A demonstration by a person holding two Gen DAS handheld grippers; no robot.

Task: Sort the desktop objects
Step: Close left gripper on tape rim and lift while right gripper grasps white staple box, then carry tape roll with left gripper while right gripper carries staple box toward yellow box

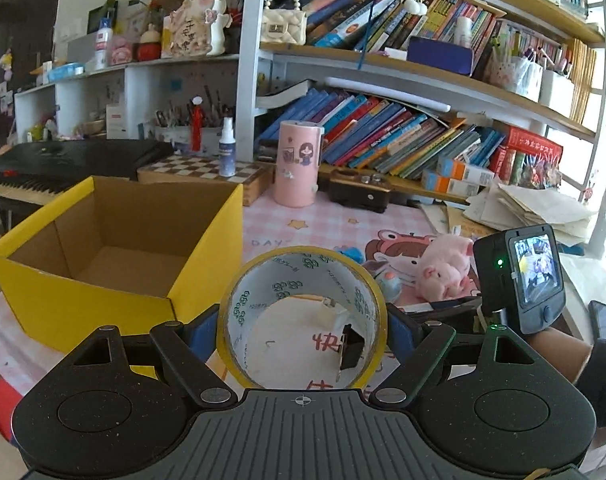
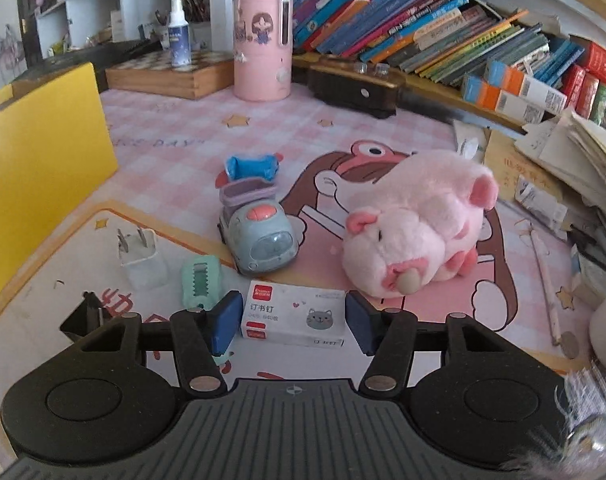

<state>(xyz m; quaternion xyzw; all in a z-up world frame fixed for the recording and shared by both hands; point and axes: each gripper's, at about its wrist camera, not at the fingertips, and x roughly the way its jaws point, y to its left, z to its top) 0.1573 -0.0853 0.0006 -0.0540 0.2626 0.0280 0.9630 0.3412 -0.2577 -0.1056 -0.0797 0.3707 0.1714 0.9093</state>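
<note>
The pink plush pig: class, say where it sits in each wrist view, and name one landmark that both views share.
Left wrist view: the plush pig lies right of centre on the pink desk mat, beyond the tape roll held in the left gripper.
Right wrist view: the pig lies right of centre, just beyond the staples box.
Shared landmark: the pink cylinder holder standing upright at the back.

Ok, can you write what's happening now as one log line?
left gripper: holds yellow-edged tape roll | right gripper: open around white staple box | yellow cardboard box: nothing visible inside
</note>
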